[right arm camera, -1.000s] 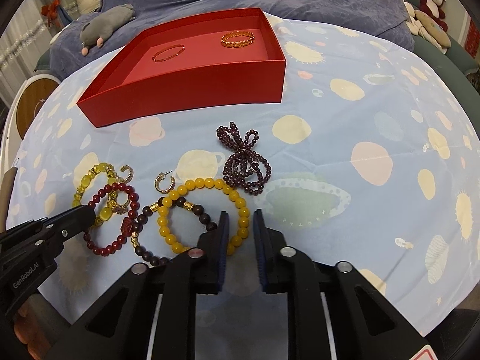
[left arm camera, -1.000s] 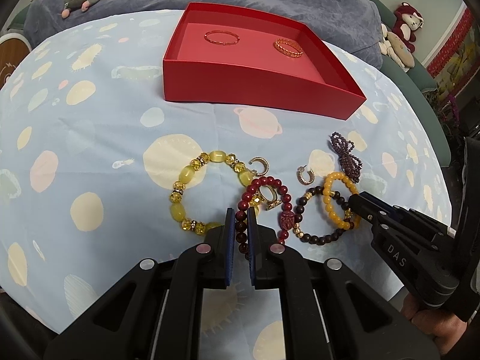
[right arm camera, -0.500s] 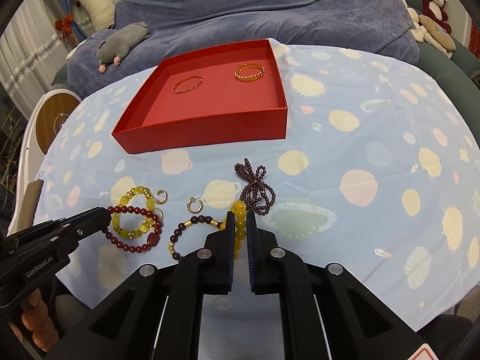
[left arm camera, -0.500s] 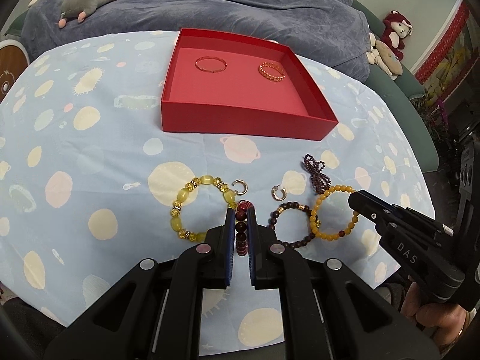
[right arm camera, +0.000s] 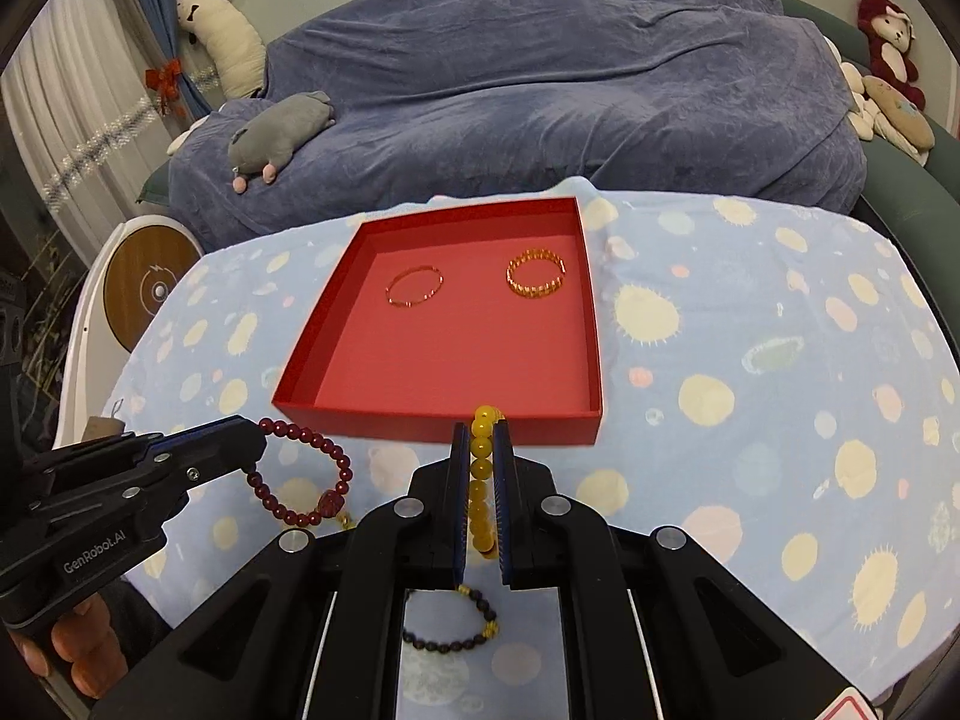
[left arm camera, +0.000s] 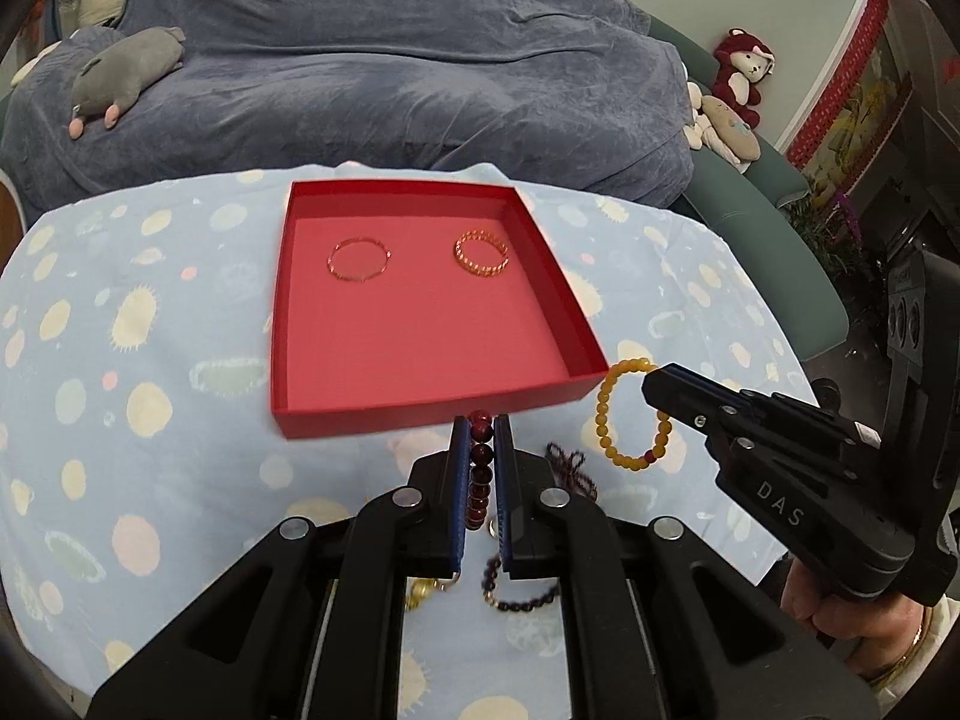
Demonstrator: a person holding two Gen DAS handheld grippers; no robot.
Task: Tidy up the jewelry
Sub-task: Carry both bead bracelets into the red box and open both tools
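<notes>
Red tray [left arm camera: 420,324] on spotted cloth, ahead of and below both tools, open side up; two thin bangles already inside.
Left gripper [left arm camera: 480,438] pinching dark red bead bracelet [right arm camera: 300,468], loop hanging clear of cloth.
Right gripper [right arm camera: 480,438] pinching yellow bead bracelet [left arm camera: 624,414] just short of tray's near wall.
Both about equally near.
Each view shows other's bracelet as full loop; own appears edge-on.
</notes>
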